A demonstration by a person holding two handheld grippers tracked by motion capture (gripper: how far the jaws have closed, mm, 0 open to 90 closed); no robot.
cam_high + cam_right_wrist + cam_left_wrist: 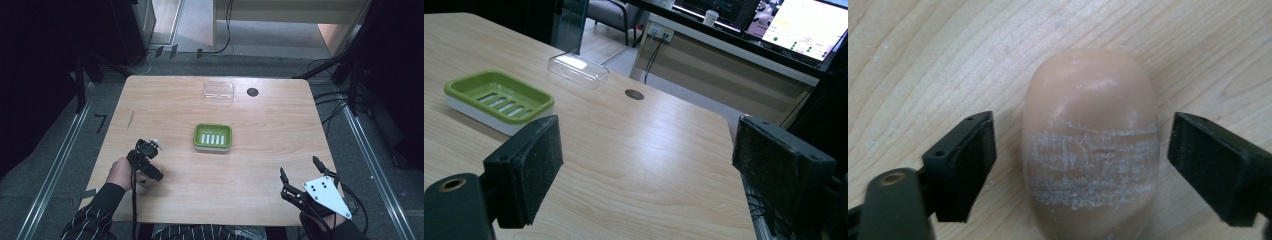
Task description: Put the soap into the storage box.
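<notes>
**Soap not picked yet, dish empty**

Landmark = green soap dish [212,136], mid-table.

- Soap bar [1090,145]: peach-coloured oval with a whitish scuffed band across it, lying flat on the wooden table [240,185]. It sits between the jaws of the left gripper [1080,165], with a gap on both sides and no contact. In the high view the left gripper [145,160] is well left of the dish and a bit nearer the person, pointing down at the table, so that's where the soap is.
- Left gripper state: jaws spread wide, straddling the bar, holding nothing.
- Right gripper [300,175]: well right of the dish, near the table's front-right corner, jaws apart, holding nothing. Its own view shows open air between the jaws, with the dish and the lid in the distance.
- Dish: slotted insert visible, nothing in it.
- Clear lid [218,92]: on the table beyond the dish, toward the far edge, just left of the round black grommet [252,91].

My read: the job looks like soap into dish, probably lid on after. Done so far: approach and alignment over the bar. Left: close on the soap, lift, carry right to the dish, set down, release. Lid step, if any, is untouched. Early stage.
</notes>
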